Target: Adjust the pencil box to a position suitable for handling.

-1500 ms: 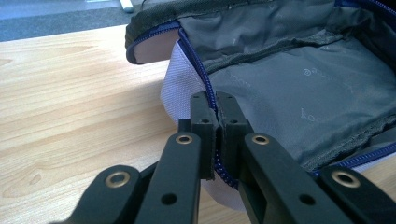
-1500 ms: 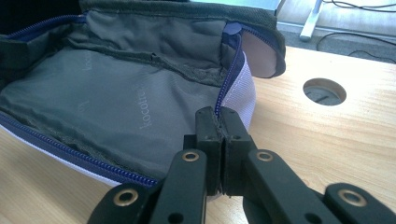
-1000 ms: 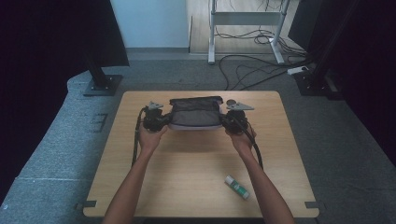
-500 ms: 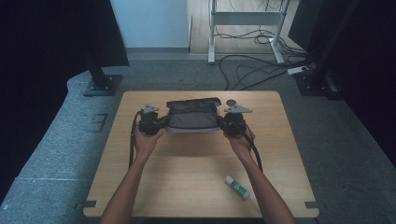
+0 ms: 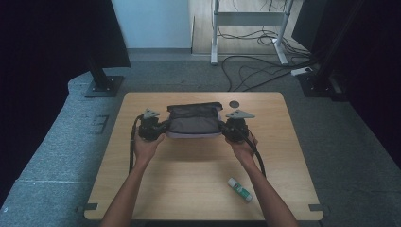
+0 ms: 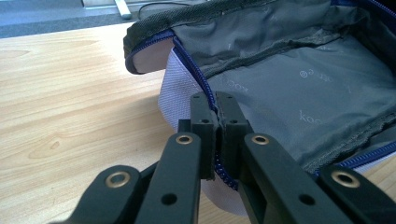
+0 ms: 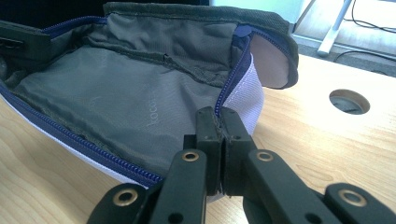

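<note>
Both jaws clamped on the open pouch rim, left gripper and right gripper, now drawn slightly nearer, mouth held spread for loading.

Dim, soft high view; gripper views brighter, sharp.

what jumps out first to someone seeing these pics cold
An open grey pouch with a blue zipper sits mid-table, stretched between the two hand-held grippers. The left hand-held gripper and the right hand-held gripper each pinch a zippered end. A glue stick lies near the table's front edge, and a round hole sits behind the pouch.
</note>
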A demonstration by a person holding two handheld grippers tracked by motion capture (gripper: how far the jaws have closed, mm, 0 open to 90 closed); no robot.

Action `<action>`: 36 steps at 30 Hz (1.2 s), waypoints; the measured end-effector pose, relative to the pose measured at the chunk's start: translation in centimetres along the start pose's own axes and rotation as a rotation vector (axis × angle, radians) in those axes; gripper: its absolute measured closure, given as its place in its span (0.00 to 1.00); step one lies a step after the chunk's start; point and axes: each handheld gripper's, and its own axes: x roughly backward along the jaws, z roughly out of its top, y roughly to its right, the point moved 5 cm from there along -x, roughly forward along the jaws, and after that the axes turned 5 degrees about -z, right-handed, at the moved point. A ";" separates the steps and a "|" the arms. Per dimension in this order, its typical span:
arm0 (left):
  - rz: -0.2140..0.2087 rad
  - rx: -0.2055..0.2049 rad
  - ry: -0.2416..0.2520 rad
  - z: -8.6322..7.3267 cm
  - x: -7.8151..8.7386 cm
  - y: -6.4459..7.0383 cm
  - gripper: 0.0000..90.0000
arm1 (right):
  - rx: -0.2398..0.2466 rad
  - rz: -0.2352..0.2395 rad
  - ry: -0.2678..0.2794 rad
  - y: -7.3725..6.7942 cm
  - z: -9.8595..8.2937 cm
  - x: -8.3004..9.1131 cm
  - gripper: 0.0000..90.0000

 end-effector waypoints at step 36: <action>-0.064 -0.016 -0.012 -4.1 0.9 2.3 0.97 | -0.013 0.046 0.010 -0.5 -3.4 2.6 0.97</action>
